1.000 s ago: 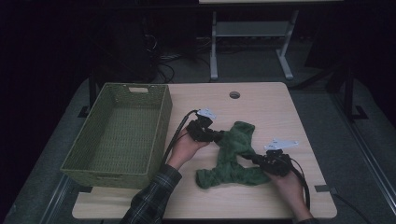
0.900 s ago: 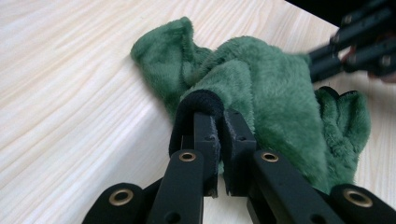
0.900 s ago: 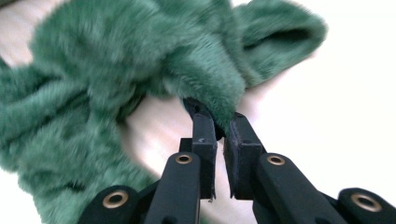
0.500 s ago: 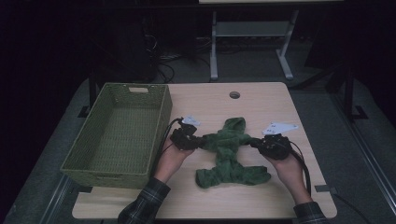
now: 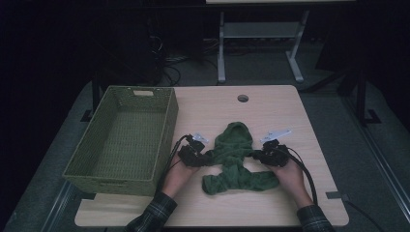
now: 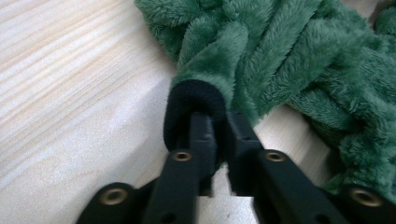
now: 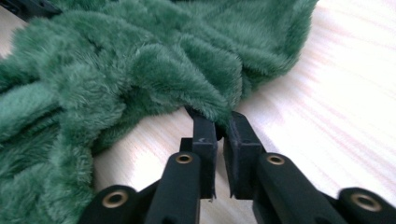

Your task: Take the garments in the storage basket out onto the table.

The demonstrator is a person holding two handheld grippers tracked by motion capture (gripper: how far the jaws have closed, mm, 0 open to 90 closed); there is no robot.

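Grippers first, nearest the person. Left gripper (image 5: 199,155) stands at about nine o'clock of the garment (image 5: 235,159), its jaws nearly closed on the dark ribbed cuff (image 6: 196,105) of one sleeve; the jaws have just been easing open a little, yet the cuff remains between the pads. Right gripper (image 5: 263,153), at about three o'clock, has its jaws pinched almost shut on the edge of the other sleeve, fleece bunched over the tips.

Change since a second ago: both hands have drawn apart, and the garment, then a crumpled diagonal heap, now lies spread with arms out to either side and hood pointing to twelve o'clock. Judgement: the spreading step is about done, and folding, or a move to the basket (image 5: 164,140), would follow.

Materials: the garment is deep green plush fleece, thick pile, soft and deeply rumpled, likely to slump when lifted. The cuff is smooth knit, rolled. The table (image 5: 212,106) is pale wood-grain laminate, flat, with a round cable hole (image 5: 242,98) toward twelve o'clock. The basket, at ten o'clock of the garment, is olive woven mesh, rectangular, with a handle slot in the far wall.
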